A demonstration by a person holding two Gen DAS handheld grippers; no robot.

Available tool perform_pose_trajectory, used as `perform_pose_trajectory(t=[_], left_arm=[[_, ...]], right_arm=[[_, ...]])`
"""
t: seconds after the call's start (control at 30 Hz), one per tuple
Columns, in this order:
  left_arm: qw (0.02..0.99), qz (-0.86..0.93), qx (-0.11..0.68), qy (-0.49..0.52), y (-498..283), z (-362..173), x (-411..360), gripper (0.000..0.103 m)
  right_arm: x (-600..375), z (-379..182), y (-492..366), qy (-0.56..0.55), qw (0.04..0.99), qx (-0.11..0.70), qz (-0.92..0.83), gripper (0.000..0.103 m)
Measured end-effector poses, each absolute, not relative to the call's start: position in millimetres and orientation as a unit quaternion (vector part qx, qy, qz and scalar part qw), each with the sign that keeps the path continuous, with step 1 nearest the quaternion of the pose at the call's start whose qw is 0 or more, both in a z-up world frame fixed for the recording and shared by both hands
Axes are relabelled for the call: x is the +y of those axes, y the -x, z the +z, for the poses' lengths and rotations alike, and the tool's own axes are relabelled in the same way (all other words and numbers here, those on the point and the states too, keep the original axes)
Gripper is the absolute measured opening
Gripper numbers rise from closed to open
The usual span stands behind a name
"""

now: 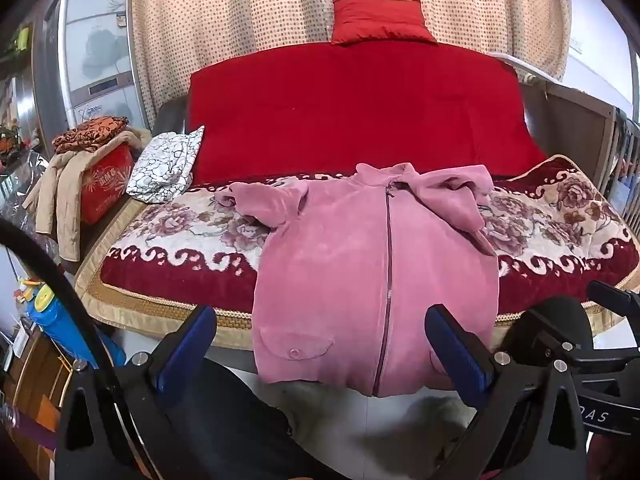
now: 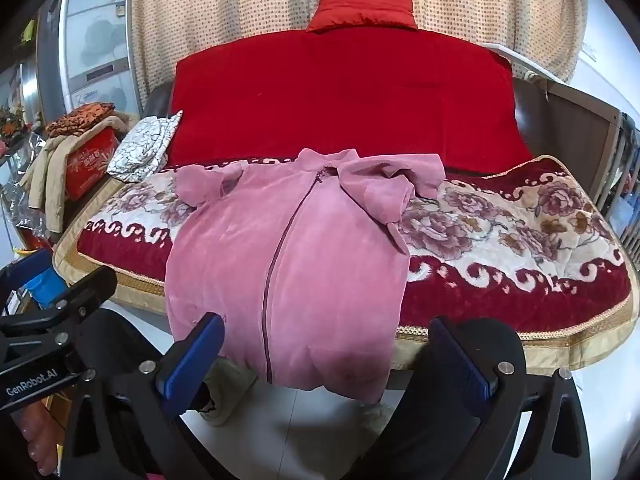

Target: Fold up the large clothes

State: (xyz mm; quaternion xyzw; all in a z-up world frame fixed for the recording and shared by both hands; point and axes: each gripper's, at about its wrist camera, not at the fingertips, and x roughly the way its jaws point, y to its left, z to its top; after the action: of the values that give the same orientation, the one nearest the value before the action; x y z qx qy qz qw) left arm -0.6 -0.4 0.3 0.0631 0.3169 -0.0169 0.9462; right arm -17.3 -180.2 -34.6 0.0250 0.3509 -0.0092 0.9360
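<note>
A large pink zip-up fleece jacket (image 1: pixel 340 264) (image 2: pixel 304 256) lies front up on the flowered blanket (image 1: pixel 180 236) (image 2: pixel 500 236), its hem hanging over the bed's near edge and both sleeves bunched near the collar. My left gripper (image 1: pixel 322 344) hovers open just in front of the hanging hem, around the pocket flap and zip, with nothing between its blue pads. The right gripper (image 2: pixel 328 356) is also open, level with the hem's lower right part, not touching the cloth. In the left wrist view the right gripper (image 1: pixel 600 340) shows at the right edge.
A red cover (image 1: pixel 360 120) and red cushion (image 1: pixel 380 20) lie behind the jacket before a dotted curtain (image 1: pixel 240 20). A white patterned cloth (image 1: pixel 166 168), a red box (image 1: pixel 106 184) with clothes piled on it and a blue bottle (image 1: pixel 64 328) stand left. A wooden rail (image 1: pixel 580 128) runs right.
</note>
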Motion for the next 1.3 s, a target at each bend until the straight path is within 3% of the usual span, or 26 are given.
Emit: perform_pose_trajectory(t=[1.03,1.3], left_arm=[[0.944,-0.017,0.321,-0.075,-16.4,1.4,-2.2,0.103],[0.951,0.001,0.301,-0.067,-22.8,13.2,7.1,0.103]], right_arm=[[-184.7,-30.7,3.8,-0.014,0.937,0.349,-0.024,0.103],[-184.6,-7.1,-8.1,-0.014,0.95,0.31,-0.034,0.103]])
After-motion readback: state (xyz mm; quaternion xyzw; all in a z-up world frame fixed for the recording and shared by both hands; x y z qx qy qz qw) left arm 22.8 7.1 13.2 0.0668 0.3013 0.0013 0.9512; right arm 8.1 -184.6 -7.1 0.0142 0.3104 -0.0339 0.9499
